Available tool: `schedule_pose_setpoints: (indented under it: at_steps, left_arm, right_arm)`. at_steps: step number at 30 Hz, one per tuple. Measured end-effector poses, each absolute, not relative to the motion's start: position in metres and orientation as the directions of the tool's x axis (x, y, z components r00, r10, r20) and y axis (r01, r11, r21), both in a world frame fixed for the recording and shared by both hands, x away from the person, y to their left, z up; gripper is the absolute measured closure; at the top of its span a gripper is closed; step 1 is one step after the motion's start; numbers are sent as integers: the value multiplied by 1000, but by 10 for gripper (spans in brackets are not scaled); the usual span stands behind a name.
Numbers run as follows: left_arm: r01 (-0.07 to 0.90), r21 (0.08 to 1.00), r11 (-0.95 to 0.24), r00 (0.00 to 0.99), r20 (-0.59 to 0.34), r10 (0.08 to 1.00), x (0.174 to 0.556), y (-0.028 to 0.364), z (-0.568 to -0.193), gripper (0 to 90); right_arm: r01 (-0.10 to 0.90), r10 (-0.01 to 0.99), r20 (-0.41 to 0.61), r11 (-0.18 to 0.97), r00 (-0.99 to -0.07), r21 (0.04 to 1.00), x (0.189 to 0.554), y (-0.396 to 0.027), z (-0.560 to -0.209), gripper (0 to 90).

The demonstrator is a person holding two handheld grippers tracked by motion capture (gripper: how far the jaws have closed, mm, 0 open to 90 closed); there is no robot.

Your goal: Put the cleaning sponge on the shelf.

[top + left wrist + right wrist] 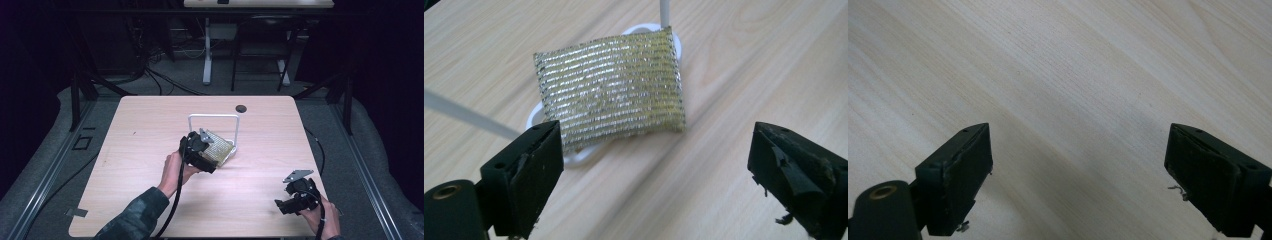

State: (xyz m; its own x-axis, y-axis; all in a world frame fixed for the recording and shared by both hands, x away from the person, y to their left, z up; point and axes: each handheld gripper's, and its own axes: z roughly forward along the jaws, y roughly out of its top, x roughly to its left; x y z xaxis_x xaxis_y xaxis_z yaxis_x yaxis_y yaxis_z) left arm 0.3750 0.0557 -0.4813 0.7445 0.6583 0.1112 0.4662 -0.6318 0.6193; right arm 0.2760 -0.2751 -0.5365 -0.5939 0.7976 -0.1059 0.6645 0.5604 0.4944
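Apparently nothing is gripped yet: left tool [654,175] gapes wide just before the scouring pad [611,87]; right tool [1078,180], wide too, idles well away from it.

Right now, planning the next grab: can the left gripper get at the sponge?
Probably yes. The left gripper is open, the sponge lies just ahead of its jaws on the white rack, nothing between.

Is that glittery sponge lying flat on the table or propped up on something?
Propped up. The sponge rests tilted on the white rack's base, not flat on the table.
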Motion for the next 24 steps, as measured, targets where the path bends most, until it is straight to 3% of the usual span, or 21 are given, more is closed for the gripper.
schedule_pose_setpoints:
  at_steps: [14,24]
  left_arm:
    - [476,625,-619,730,112,674,339,107,-469,3]
    - [530,615,-584,694,81,715,317,145,-484,2]
  right_arm:
    - [670,801,-104,557,-590,490,276,-274,-538,113]
    - [672,800,-105,561,-591,483,276,-273,-539,113]
